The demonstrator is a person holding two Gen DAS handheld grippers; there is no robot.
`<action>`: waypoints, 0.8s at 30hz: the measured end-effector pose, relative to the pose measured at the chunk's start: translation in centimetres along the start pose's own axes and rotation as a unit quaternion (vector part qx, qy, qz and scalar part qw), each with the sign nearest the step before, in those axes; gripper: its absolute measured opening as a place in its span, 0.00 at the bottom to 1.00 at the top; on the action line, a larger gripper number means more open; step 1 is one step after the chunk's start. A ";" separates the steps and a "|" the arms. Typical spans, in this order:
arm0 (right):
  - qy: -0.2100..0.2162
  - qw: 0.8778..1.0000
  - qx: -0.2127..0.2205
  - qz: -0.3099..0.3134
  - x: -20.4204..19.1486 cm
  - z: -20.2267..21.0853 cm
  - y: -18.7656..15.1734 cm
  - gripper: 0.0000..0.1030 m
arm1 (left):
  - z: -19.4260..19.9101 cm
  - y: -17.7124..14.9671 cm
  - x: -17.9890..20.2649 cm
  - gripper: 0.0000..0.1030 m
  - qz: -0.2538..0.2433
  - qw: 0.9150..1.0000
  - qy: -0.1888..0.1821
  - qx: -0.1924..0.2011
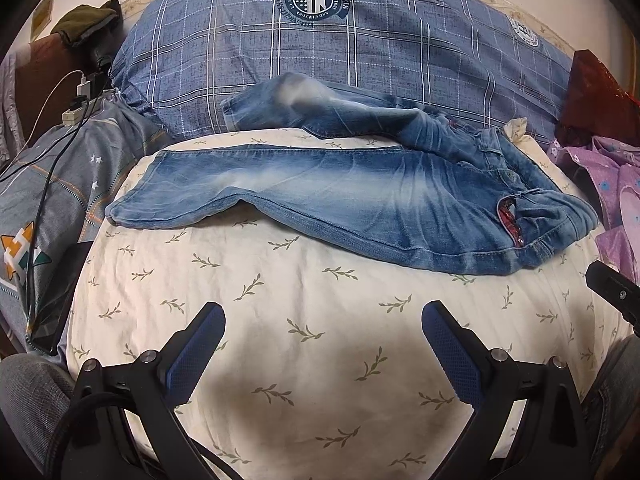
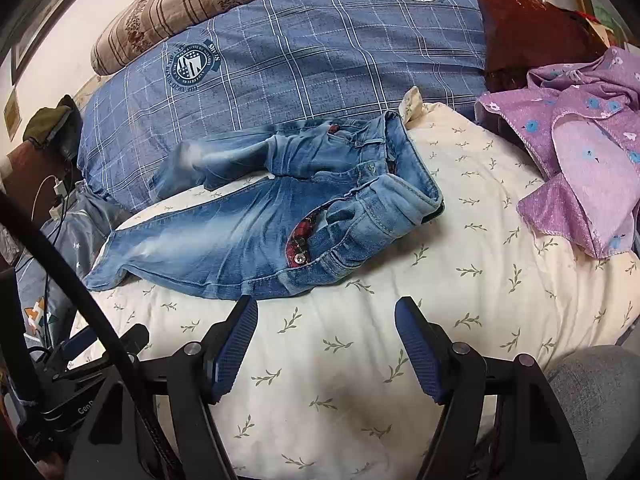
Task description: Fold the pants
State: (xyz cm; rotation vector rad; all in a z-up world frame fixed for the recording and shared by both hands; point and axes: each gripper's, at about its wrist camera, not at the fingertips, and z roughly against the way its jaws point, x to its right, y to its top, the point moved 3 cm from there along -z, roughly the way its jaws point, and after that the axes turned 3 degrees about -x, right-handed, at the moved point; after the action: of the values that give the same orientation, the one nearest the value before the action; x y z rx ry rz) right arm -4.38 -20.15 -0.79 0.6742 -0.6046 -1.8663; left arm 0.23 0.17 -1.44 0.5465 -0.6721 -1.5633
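Note:
Faded blue jeans (image 1: 340,196) lie spread on a cream leaf-print sheet (image 1: 280,320), waist to the right, legs pointing left; the far leg rests partly on a blue plaid duvet (image 1: 320,60). My left gripper (image 1: 323,314) is open and empty, hovering over bare sheet in front of the near leg. In the right wrist view the jeans (image 2: 256,216) show an open waistband with red plaid lining. My right gripper (image 2: 326,308) is open and empty, just short of the jeans' near hem below the waist.
A purple flowered garment (image 2: 580,176) lies at the right, beside a dark red bag (image 2: 532,28). A striped pillow (image 2: 192,4) sits behind the duvet. Chargers and cables (image 1: 76,100) lie at the left edge. The right gripper's body (image 1: 616,292) shows at the right.

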 end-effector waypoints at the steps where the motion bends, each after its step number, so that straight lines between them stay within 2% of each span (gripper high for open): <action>1: 0.001 1.000 0.004 0.000 0.0 0.0 0.0 0.70 | 0.0 0.0 0.0 0.96 0.000 1.000 0.001 0.000; 9: -0.006 1.000 0.001 0.006 0.0 -0.1 0.0 0.70 | -0.1 0.1 0.0 0.95 0.001 1.000 -0.002 -0.004; 13: 0.008 1.000 -0.005 -0.002 0.3 0.0 0.6 0.70 | 0.1 1.2 -0.9 0.95 0.025 0.999 -0.024 -0.015; 15: 0.024 1.000 -0.012 -0.016 0.9 -0.2 1.6 0.71 | -0.4 2.5 -1.8 0.95 0.044 0.997 -0.052 -0.036; 17: 0.055 0.997 -0.038 -0.037 1.8 -1.4 3.2 0.71 | -1.2 3.9 -2.4 0.96 0.054 0.994 -0.070 -0.058; 19: 0.043 0.996 -0.060 -0.040 2.8 -2.9 4.9 0.76 | -2.9 5.3 -2.9 0.96 0.059 0.989 -0.095 -0.093; 22: 0.019 0.994 -0.095 -0.046 4.6 -6.1 6.7 0.76 | -5.9 6.4 -3.7 0.94 0.075 0.981 -0.115 -0.140; 24: 0.009 0.992 -0.110 -0.053 5.8 -7.8 6.9 0.76 | -7.3 6.9 -4.3 0.91 0.089 0.977 -0.119 -0.150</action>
State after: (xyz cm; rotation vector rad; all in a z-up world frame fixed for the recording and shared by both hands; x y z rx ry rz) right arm 3.56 -28.82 -2.80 0.5850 -0.3494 -1.9891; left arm 10.70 3.36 -2.03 0.0719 -0.6297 -1.5361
